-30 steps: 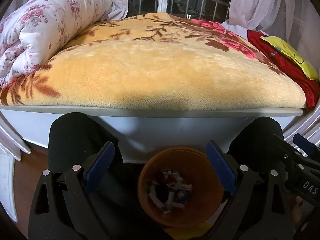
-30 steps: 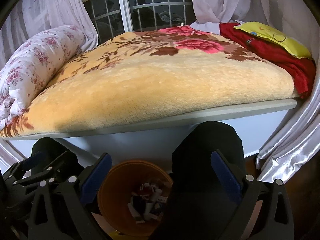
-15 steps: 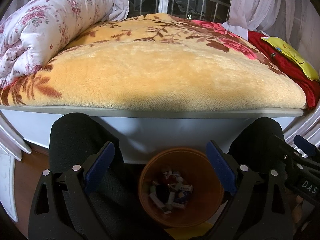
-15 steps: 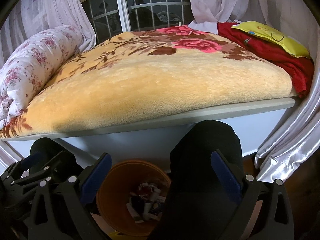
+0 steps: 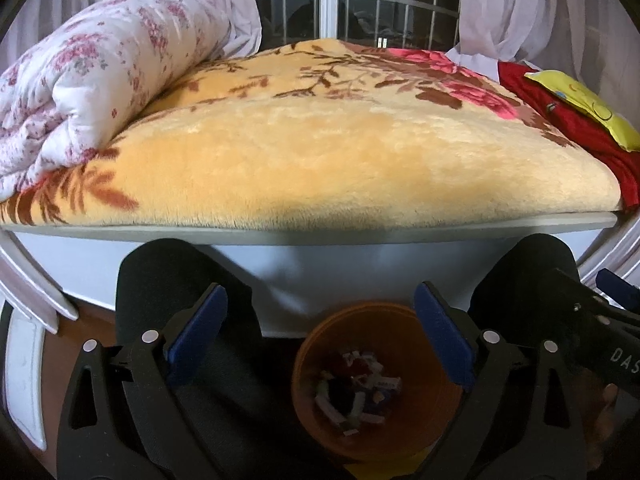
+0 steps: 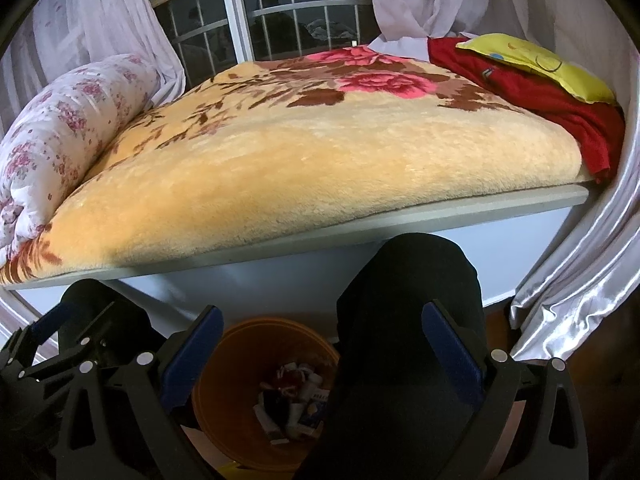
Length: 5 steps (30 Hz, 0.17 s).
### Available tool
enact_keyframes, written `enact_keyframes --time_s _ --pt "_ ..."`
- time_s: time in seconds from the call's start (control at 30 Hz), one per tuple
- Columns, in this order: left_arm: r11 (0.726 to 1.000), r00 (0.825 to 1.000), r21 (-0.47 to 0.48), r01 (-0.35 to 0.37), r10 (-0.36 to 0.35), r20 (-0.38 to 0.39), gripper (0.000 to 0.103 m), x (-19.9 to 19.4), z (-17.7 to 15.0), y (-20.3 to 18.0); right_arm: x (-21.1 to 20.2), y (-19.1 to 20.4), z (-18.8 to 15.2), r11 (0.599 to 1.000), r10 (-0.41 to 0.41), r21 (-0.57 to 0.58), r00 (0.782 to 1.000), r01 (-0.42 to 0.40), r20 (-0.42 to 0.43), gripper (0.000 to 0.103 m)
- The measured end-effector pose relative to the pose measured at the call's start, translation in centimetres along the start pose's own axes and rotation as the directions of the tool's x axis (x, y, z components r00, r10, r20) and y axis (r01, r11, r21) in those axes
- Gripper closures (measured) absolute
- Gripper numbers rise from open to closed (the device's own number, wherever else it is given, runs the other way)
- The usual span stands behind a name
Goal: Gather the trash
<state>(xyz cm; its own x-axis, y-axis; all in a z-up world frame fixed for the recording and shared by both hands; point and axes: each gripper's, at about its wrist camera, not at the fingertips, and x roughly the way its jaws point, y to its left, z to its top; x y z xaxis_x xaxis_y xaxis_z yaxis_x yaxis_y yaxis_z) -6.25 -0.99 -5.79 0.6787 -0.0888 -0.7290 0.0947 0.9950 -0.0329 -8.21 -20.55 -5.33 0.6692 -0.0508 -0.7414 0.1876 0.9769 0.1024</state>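
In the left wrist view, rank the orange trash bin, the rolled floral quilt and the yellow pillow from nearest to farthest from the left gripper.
1. Orange trash bin, on the floor right below the left gripper.
2. Rolled floral quilt, on the bed's left.
3. Yellow pillow, at the far right corner.

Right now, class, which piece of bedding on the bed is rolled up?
The white floral quilt, a bulky roll along the bed's left edge. The orange blanket lies spread flat; the red blanket lies crumpled.

A bin (image 5: 372, 384) holding scraps of trash (image 5: 356, 392) stood on the floor before the bed (image 5: 320, 240), between a person's knees (image 5: 180, 280). On the bed, a rolled quilt (image 5: 100, 80) lay left and a pillow (image 5: 580, 108) right.
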Motion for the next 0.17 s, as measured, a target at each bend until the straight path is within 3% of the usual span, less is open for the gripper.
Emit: enact_keyframes --time_s 0.17 --pt "1.000 1.000 -0.014 0.000 -0.001 -0.024 0.011 0.34 -0.15 0.22 0.07 -0.10 0.01 1.000 0.000 0.002 1.000 0.000 -0.004 0.005"
